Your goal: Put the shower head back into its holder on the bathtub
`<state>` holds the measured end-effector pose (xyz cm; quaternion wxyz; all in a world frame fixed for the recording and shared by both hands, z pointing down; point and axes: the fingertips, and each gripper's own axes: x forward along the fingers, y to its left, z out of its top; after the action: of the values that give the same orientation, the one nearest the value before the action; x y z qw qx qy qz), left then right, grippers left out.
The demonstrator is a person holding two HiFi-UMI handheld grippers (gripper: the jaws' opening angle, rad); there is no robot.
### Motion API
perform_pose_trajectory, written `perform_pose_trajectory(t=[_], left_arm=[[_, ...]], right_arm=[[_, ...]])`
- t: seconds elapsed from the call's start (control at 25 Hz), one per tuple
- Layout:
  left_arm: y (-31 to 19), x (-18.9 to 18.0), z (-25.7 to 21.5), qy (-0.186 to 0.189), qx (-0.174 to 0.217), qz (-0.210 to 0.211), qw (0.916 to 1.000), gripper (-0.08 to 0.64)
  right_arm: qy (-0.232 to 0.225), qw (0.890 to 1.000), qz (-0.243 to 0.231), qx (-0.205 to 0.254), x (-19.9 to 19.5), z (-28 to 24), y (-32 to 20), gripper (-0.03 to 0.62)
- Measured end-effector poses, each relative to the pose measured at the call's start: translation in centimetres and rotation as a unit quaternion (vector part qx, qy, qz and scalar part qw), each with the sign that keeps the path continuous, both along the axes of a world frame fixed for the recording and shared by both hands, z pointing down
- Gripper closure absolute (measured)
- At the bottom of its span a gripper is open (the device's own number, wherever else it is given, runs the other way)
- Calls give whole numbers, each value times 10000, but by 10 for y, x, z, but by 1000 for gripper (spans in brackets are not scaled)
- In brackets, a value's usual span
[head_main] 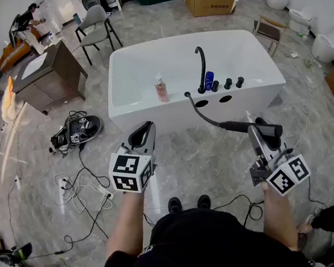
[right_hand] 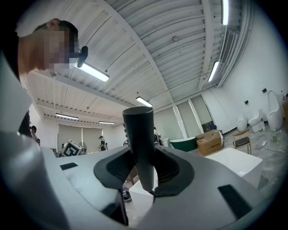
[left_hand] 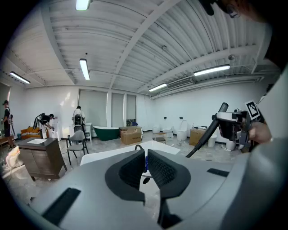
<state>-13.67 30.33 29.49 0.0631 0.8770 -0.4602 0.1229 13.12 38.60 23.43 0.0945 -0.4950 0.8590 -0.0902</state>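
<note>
My right tongs pinch the shower head by its handle at lower right, well apart from the tub, hose trailing there. Left tongs, nearly pressed together, carry nothing and look spare.

**Approach, centre of frame:** bare grey polished stone floor before the white rectangular bathtub; open, nothing stands on it.

**Tub front ledge, centre:**
- Two dark oval openings, free from above.
- Just behind them stand a black curved tap spout, a small blue bottle and three black knobs.
- A pink pump bottle stands apart to the left.

**Right-hand approach:** a black hose sags from the ledge to the black shower head, which is clamped in the right gripper, and crosses the way.

**Lower left:**
- Tangled white and black floor cables.
- A black device with square markers.
</note>
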Motion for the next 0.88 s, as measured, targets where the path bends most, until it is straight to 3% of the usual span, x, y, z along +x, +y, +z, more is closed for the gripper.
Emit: perform_pose_trajectory(t=[0.32, 0.88], left_arm=[[6, 8, -2, -15, -1, -4, 10000, 526], [7, 42, -17, 70, 170, -139, 9997, 526]], right_arm=[[-46, 10000, -49, -8, 5, 2, 6, 446], [-45, 9999, -119, 104, 46, -9, 11, 446]])
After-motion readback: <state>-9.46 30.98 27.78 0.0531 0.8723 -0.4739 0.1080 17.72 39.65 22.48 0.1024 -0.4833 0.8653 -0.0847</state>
